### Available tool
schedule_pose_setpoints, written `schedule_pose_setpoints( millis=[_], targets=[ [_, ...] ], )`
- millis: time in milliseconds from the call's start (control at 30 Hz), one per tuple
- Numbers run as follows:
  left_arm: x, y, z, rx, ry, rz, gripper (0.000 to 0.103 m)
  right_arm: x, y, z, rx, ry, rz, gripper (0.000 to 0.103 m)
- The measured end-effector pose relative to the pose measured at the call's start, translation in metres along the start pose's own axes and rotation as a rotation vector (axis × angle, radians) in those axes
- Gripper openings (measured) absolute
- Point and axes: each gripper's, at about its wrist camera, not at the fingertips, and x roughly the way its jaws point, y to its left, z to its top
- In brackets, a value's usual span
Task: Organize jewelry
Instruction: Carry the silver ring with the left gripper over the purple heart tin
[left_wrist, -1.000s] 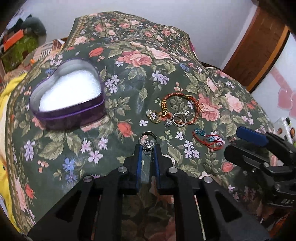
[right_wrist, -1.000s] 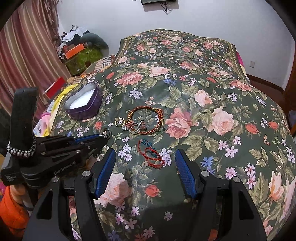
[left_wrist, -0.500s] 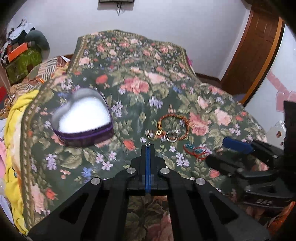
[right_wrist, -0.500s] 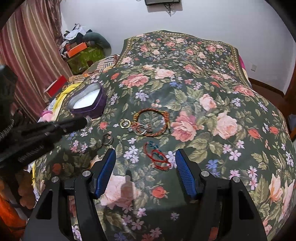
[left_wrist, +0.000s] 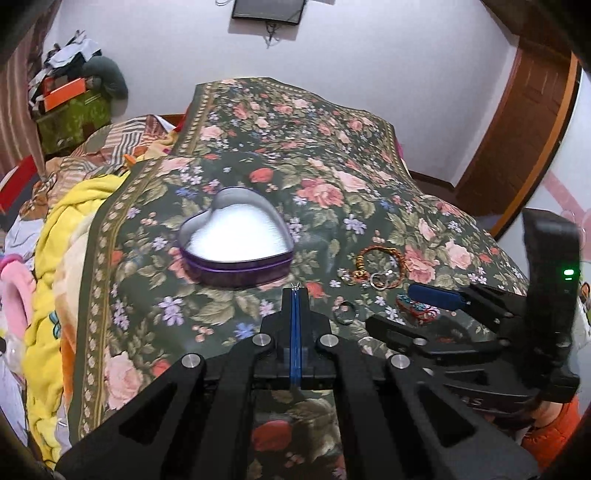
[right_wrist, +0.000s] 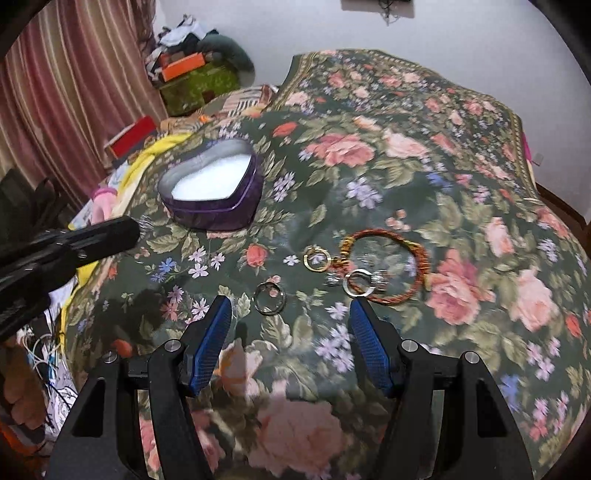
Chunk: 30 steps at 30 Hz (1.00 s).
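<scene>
A small sparkly piece of jewelry (left_wrist: 295, 286) is pinched at the very tip of the left gripper (left_wrist: 295, 295), whose jaws are pressed together on it; in the right wrist view the same glinting piece (right_wrist: 146, 222) is seen at the gripper's tip, raised above the bedspread near the heart-shaped tin (left_wrist: 236, 242). What kind of piece it is cannot be told. The tin is open, purple-walled, with a white lining, and is set on the floral bedspread (left_wrist: 332, 155) just beyond the left gripper. A silver ring (right_wrist: 269, 298) is laid flat on the bedspread between the tips of the right gripper (right_wrist: 290, 314), whose jaws are held apart with nothing clamped. Beyond it a gold ring (right_wrist: 317, 259), a larger silver ring (right_wrist: 360, 282) and a red-and-gold braided bracelet (right_wrist: 388, 266) are clustered together, touching or overlapping. A red and blue corded bracelet (left_wrist: 415, 309) is seen in the left wrist view, partly hidden by the right gripper. A yellow blanket (left_wrist: 55, 266) is bunched along the bed's edge
</scene>
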Motion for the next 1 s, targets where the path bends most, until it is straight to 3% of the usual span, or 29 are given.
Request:
schedule_pose_setpoints(
  millis=[67, 200, 333, 400, 667, 1000],
  targets=[
    [-0.001, 0.004, -0.001, -0.008, -0.004, 0.001, 0.0, 0.003, 0.002, -0.001, -0.003, 0.01, 0.0, 0.063],
    [-0.003, 0.01, -0.003, -0.021, -0.01, 0.001, 0.0, 0.011, 0.006, -0.001, -0.028, 0.028, -0.019, 0.044],
    [-0.001, 0.012, -0.005, -0.03, -0.008, -0.004, 0.0, 0.013, 0.008, 0.0, -0.045, 0.024, -0.041, 0.035],
    [-0.002, 0.012, -0.005, -0.032, -0.009, -0.006, 0.0, 0.013, 0.006, 0.0, -0.038, 0.024, -0.042, 0.02],
    [-0.005, 0.012, -0.003, -0.036, -0.02, -0.005, 0.0, 0.003, 0.004, 0.005, -0.011, 0.005, -0.019, 0.02],
    [-0.019, 0.017, 0.005, -0.053, -0.062, 0.007, 0.0, -0.031, 0.014, 0.03, -0.04, -0.112, -0.023, 0.02]
  ],
)
